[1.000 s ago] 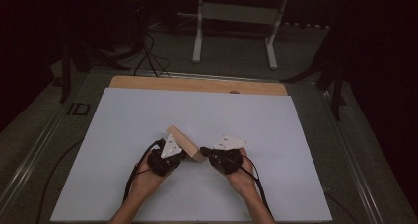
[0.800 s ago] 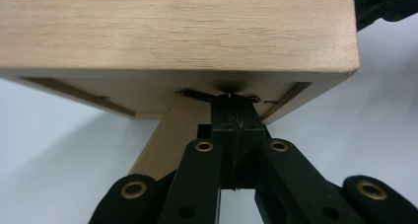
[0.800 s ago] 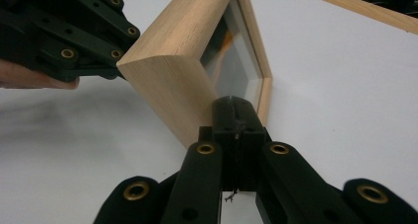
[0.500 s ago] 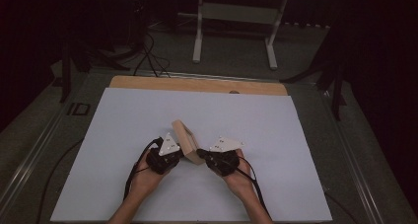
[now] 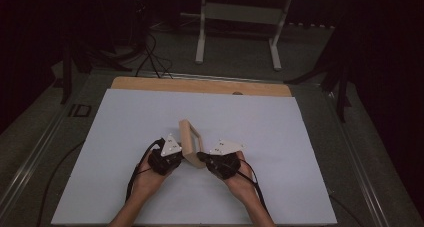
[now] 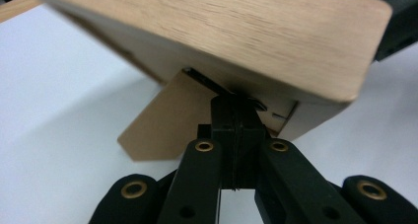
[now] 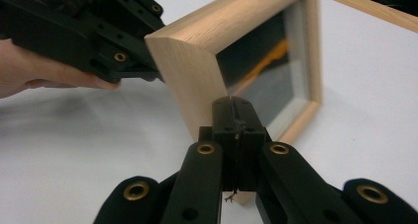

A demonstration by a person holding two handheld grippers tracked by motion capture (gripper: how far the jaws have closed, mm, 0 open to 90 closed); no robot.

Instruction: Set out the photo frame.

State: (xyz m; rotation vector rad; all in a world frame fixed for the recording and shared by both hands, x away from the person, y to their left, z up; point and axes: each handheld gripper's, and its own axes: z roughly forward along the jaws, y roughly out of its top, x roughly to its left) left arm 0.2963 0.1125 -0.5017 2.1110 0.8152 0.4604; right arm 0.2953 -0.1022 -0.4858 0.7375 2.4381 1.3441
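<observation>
Item: wooden picture frame (image 5: 190, 141), standing tilted on the white table sheet (image 5: 125, 122), propped between two hand-held grippers.

Left gripper (image 6: 235, 116): jaws closed, tips at the frame's back by the easel flap (image 6: 162, 120); whether they pinch anything is unclear.

Right gripper (image 7: 235, 116): jaws closed, tips against the frame's front edge.

Risk: with no firm clamp, uneven pushing likely tips the frame flat or slides it.
</observation>
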